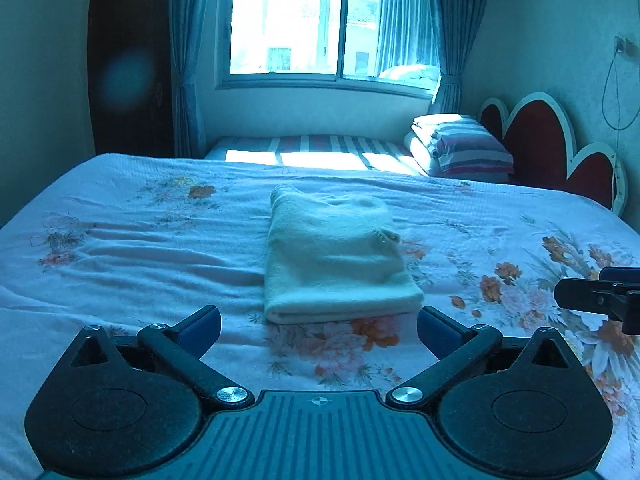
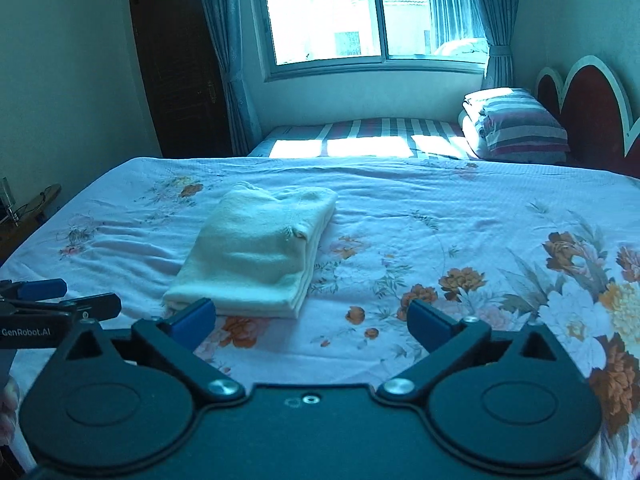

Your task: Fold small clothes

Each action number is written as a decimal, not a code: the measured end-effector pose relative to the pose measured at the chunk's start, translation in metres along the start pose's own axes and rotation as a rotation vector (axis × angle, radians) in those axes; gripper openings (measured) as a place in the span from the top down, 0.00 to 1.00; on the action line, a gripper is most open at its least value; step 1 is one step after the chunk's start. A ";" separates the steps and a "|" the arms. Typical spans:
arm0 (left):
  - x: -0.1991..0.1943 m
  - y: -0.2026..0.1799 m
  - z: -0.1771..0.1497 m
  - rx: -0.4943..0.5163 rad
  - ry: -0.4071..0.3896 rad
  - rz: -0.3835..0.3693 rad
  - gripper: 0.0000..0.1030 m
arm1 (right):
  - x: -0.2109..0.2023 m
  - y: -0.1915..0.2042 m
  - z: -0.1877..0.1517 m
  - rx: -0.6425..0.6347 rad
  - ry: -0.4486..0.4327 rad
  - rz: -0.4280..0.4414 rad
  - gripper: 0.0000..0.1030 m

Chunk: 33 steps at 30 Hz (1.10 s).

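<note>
Your cream knitted garment [image 1: 338, 256] lay folded into a thick rectangle on the floral pale bedsheet [image 1: 120, 248], centre of bed. Your left gripper [image 1: 319, 330] sat just short of its near edge, fingers spread wide, empty. Your right gripper [image 2: 311, 320] hovered beside it, fingers likewise apart, holding nothing.

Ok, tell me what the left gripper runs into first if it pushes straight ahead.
Most likely the folded cream garment: the open left gripper points at its near folded edge, with only floral bedsheet between. Height above the bed is unclear, so it might skim over it.
</note>
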State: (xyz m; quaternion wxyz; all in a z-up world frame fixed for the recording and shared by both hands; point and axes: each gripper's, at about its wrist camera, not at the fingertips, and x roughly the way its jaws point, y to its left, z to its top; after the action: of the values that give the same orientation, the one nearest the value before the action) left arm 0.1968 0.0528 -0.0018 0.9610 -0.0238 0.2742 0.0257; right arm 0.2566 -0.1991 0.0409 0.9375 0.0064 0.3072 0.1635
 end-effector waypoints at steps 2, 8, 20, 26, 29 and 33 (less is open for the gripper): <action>-0.033 -0.012 -0.009 0.011 -0.042 0.003 0.00 | -0.030 0.004 -0.010 -0.010 -0.027 -0.005 0.01; -0.097 -0.039 -0.028 0.032 -0.064 -0.022 0.00 | -0.102 0.013 -0.039 -0.047 -0.103 -0.058 0.01; -0.158 -0.061 -0.042 0.065 -0.126 -0.013 0.00 | -0.157 0.019 -0.062 -0.086 -0.154 -0.088 0.01; -0.164 -0.057 -0.044 0.047 -0.135 0.004 0.00 | -0.164 0.021 -0.061 -0.087 -0.167 -0.072 0.01; -0.164 -0.059 -0.044 0.044 -0.140 0.000 0.00 | -0.166 0.023 -0.061 -0.089 -0.174 -0.068 0.01; -0.162 -0.062 -0.042 0.048 -0.148 -0.005 0.00 | -0.166 0.023 -0.060 -0.093 -0.178 -0.073 0.01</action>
State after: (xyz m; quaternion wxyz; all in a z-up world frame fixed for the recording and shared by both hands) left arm 0.0413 -0.0176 0.0497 0.9790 0.0004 0.2029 0.0185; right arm 0.0891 -0.2341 0.0899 0.9656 -0.0336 0.2148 0.1423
